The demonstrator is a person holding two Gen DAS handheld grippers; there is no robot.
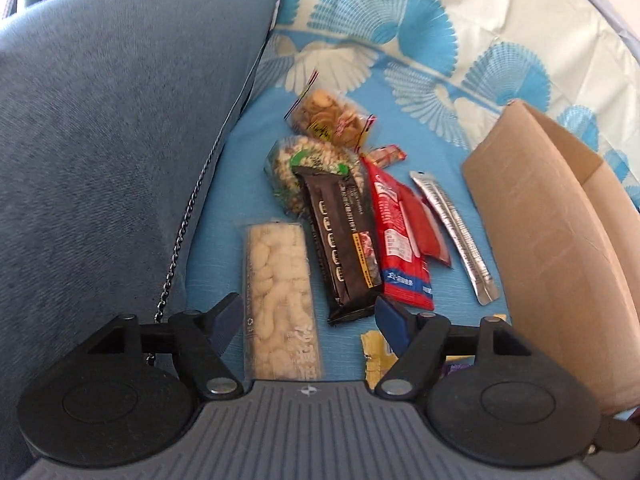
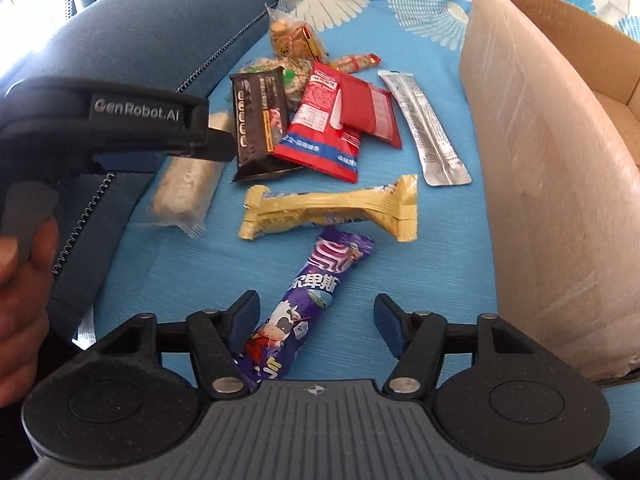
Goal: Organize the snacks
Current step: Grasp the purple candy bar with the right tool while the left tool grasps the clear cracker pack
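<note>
Hovering over a blue patterned bedsheet (image 2: 432, 240) strewn with snacks, I hold both my grippers slack, gripping nothing. My left gripper (image 1: 310, 322) straddles a clear pack of pale puffed crackers (image 1: 280, 296), pads apart from it. My right gripper (image 2: 316, 322) brackets a purple milk-candy wrapper (image 2: 308, 292), a yellow wrapper (image 2: 332, 210) just beyond. A cardboard box (image 2: 540, 184) stands open to the right.

left gripper (image 1: 310, 320) open, right gripper (image 2: 316, 322) open
</note>
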